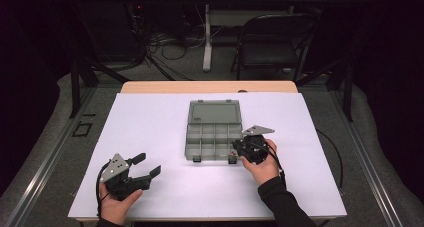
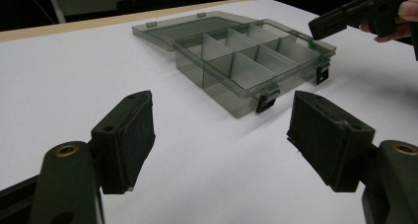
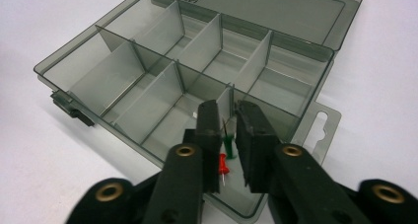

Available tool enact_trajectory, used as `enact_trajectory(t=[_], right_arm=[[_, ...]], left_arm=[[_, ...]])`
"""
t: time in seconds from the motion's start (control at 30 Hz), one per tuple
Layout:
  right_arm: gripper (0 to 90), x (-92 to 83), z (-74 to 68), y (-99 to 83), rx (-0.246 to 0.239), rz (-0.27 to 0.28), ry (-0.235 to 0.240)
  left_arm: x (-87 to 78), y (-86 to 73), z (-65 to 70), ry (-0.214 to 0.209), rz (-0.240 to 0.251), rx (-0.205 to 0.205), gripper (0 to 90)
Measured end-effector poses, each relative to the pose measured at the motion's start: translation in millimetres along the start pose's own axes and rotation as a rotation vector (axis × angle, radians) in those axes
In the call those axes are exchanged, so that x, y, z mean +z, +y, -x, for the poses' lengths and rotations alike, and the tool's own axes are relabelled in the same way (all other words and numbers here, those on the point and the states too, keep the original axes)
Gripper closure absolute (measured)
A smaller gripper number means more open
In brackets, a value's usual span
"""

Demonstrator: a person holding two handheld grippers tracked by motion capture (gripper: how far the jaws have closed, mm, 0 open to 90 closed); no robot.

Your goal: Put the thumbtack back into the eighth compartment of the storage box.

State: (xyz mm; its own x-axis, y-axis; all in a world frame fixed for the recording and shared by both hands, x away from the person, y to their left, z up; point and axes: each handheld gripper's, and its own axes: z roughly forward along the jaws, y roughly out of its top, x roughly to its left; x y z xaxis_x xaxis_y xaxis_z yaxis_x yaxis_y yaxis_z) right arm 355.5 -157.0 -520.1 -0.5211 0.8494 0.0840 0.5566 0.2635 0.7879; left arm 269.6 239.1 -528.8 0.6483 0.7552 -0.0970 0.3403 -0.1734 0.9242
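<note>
A smoky clear compartment box (image 1: 214,118) lies open in the middle of the white table, its lid flat behind it and several dividers inside (image 3: 148,61). My right gripper (image 3: 227,108) hangs over the box's front right compartment with its jaws a narrow gap apart. In that gap a green push pin (image 3: 228,145) shows, and neither pad presses on it. A red push pin (image 3: 223,165) lies just below it in the same compartment. My left gripper (image 1: 148,164) rests at the table's front left, wide open and holding nothing, aimed at the box (image 2: 246,61).
The white sheet (image 1: 150,117) covers the table, with a wooden edge (image 1: 210,86) at the far side. Beyond it stand a black folding chair (image 1: 272,44) and a desk leg (image 1: 207,37), with cables on the floor. The box's latches (image 2: 263,103) face the person.
</note>
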Motion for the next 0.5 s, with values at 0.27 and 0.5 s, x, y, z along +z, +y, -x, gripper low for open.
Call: enact_trajectory(t=[0.27,0.5], right_arm=[[59.5,-9.1,-0.1,1.9,0.011,0.045,0.010],[48.1,-21.5,-2.0,0.3,0.004,0.078,0.022]], left_arm=[[-0.2,0.2,0.0,0.002,0.003,0.001,25.4],[-0.5,0.1,-0.2,0.002,0.008,-0.004,25.4]])
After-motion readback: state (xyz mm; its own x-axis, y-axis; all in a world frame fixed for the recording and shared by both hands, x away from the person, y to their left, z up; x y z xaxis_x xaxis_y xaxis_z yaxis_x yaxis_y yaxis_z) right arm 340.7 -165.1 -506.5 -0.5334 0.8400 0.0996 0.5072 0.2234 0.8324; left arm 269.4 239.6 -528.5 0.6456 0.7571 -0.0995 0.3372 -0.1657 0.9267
